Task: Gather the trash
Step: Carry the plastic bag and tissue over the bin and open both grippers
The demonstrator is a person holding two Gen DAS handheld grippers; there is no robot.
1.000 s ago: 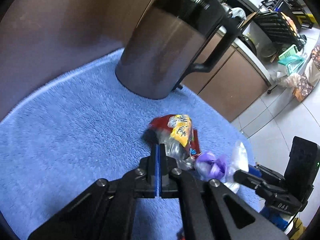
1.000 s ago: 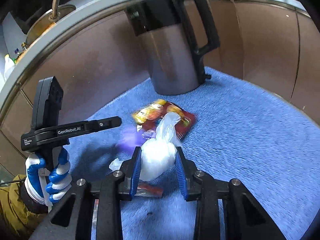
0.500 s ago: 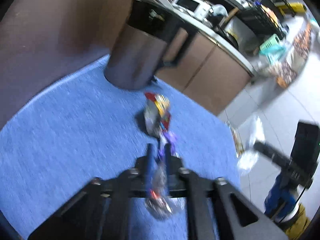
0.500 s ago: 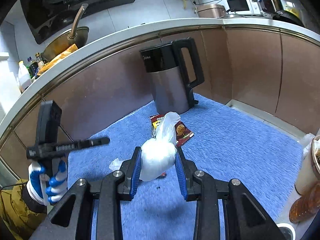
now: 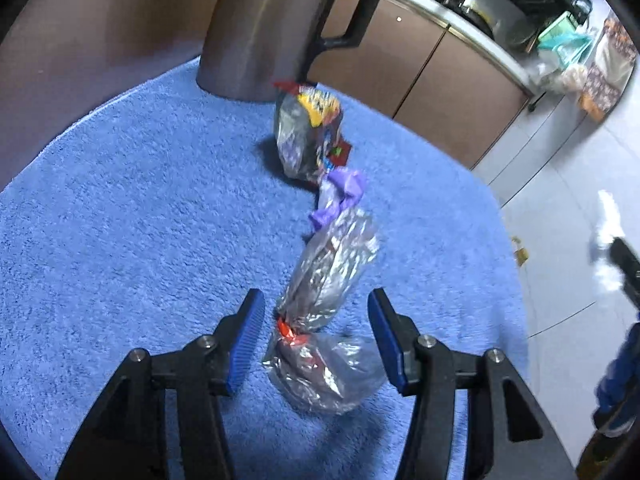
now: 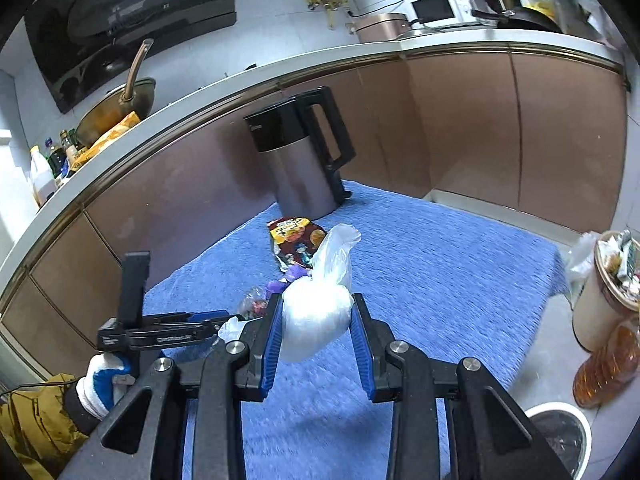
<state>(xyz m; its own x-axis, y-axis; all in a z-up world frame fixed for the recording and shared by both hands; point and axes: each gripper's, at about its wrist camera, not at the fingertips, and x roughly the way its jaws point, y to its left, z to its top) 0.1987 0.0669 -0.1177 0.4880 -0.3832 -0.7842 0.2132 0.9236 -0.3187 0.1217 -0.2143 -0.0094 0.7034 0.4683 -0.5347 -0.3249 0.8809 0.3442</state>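
Note:
A crinkled silver wrapper [image 5: 332, 264] with a red twist lies on the blue mat [image 5: 140, 220] between the fingers of my left gripper [image 5: 315, 300]. Its jaws are opening, and both pads stand clear of the wrapper. Beyond it lie a purple scrap [image 5: 344, 192] and a red and yellow snack packet [image 5: 308, 132]. My right gripper [image 6: 316, 314] is shut on a knotted white plastic bag [image 6: 332, 264], held above the mat. In the right wrist view the left gripper [image 6: 224, 318] hangs low at the left, held by a gloved hand [image 6: 100, 376].
A steel kettle [image 6: 304, 160] with a black handle stands at the mat's far edge against brown cabinets. At the right on the floor are a cup stuffed with rubbish [image 6: 604, 304], an amber bottle [image 6: 608, 368] and a round bin [image 6: 560, 432].
My left gripper has drawn back from the snack packet and its jaws have spread from shut, with the silver wrapper now between them. My right gripper has risen and backed off with the white bag.

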